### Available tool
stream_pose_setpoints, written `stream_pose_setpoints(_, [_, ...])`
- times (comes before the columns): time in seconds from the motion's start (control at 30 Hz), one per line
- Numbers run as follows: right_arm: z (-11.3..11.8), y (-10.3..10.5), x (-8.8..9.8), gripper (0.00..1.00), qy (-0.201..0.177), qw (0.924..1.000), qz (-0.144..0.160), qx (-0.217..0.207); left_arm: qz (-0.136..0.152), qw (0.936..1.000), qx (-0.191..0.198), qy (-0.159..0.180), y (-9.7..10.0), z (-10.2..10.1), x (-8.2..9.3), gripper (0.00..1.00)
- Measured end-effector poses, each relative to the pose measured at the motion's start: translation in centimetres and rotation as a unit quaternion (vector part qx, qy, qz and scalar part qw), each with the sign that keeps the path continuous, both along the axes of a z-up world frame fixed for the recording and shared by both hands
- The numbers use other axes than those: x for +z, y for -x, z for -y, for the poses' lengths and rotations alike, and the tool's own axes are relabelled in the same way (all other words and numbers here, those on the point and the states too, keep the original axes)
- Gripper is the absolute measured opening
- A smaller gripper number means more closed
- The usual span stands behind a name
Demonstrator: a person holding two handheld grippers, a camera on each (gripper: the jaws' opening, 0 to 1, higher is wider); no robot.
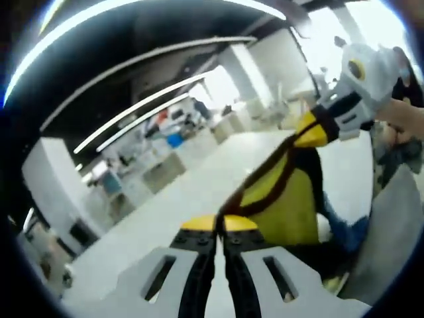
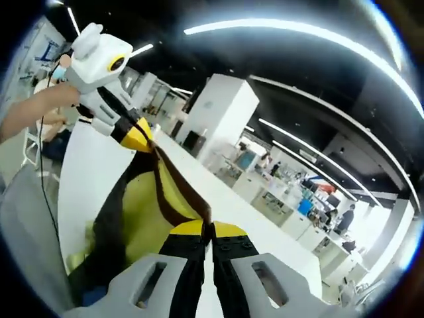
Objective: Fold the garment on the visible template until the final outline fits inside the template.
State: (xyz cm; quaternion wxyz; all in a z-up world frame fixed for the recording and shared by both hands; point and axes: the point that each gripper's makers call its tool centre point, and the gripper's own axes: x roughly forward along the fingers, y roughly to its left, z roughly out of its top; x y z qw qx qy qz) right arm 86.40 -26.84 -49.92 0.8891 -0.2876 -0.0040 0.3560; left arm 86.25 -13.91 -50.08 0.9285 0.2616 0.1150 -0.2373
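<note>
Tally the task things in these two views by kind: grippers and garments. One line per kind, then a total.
Grippers: 2, the left gripper and the right gripper, each shut on the garment.
Garments: 1, the yellow garment with dark trim, held stretched between the two grippers above the white table.
Total: 3
</note>
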Motion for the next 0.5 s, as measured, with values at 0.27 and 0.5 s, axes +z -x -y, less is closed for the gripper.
stream_pose_setpoints(0.27, [0.3, -3.6, -4.8, 0.03, 0.017, 0.9988, -0.047, 0.0, -0.047, 0.9988, -0.003, -0.013, -3.6, 0.5, -4.8, 0.0])
stream_pose_setpoints(0.5, [0.4, -6.6, -8.0, 0.03, 0.031, 0.9973, -0.067, -0.003, -0.076, 0.9971, 0.004, -0.005, -7.1, 0.7, -8.1, 0.0])
